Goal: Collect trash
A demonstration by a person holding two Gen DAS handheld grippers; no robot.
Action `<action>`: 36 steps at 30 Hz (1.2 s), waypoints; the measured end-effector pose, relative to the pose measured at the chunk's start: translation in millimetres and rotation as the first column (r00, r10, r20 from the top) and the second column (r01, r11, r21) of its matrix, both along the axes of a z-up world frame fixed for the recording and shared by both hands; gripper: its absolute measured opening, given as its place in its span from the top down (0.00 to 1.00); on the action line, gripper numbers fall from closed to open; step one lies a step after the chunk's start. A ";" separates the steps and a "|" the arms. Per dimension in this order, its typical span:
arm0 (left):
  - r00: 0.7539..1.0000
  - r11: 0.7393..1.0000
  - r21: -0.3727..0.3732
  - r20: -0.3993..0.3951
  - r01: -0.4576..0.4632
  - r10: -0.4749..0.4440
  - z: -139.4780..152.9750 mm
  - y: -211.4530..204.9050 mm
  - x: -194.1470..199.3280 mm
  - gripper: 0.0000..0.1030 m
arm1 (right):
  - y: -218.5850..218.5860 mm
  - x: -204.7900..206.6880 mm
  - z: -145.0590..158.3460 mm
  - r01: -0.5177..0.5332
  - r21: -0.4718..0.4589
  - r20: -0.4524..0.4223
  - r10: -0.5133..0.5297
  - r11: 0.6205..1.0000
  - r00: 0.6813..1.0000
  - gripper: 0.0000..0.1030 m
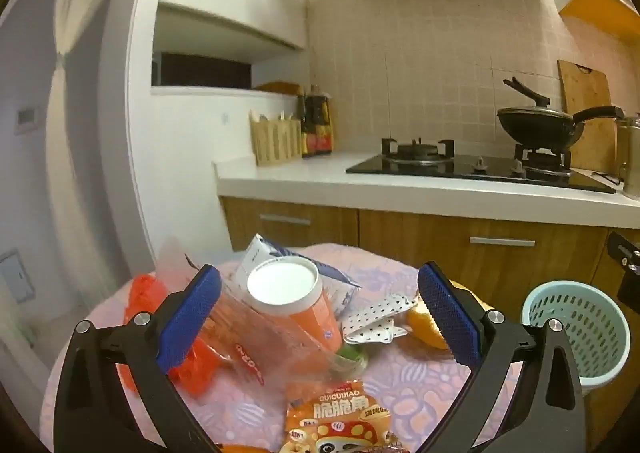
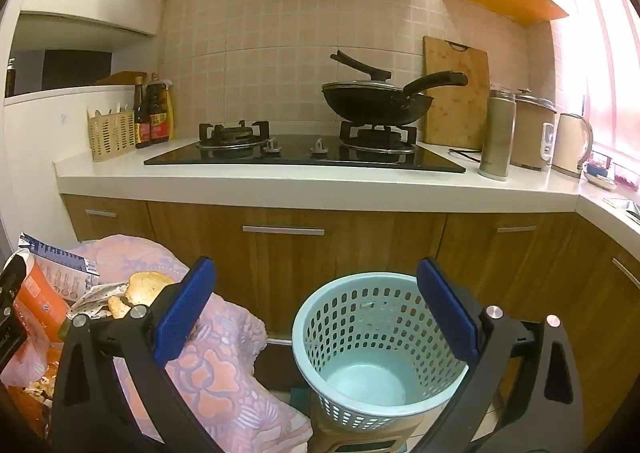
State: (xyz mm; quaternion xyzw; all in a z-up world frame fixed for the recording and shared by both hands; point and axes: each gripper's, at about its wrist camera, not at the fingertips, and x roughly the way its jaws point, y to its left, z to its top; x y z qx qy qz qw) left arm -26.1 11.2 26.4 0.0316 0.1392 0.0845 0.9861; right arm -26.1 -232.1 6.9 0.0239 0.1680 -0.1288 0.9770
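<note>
Trash lies on a small table with a pink flowered cloth (image 1: 404,381): an orange cup with a white lid (image 1: 294,303), a clear plastic bag (image 1: 256,345), a red plastic bag (image 1: 148,305), a blue-and-white carton (image 1: 276,257), a dotted wrapper (image 1: 378,317), a yellow peel (image 1: 430,327) and an orange snack packet (image 1: 340,421). My left gripper (image 1: 320,317) is open above the cup and bags. My right gripper (image 2: 316,313) is open and empty over a light blue perforated bin (image 2: 372,349), which holds nothing. The bin also shows in the left wrist view (image 1: 580,333).
A kitchen counter (image 2: 320,185) runs behind, with a gas hob (image 2: 304,153), a black wok (image 2: 376,101), sauce bottles (image 2: 154,113), a utensil basket (image 2: 110,135), a cutting board (image 2: 456,93), a steel canister (image 2: 498,133) and a kettle (image 2: 570,143). Wooden cabinets (image 2: 360,241) stand below.
</note>
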 end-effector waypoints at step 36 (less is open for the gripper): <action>1.000 0.999 0.039 0.013 0.006 -0.006 -19.3 -30.5 -0.3 0.07 | 2.3 0.6 -2.5 0.002 -0.018 -0.005 -0.002 1.000 1.000 0.07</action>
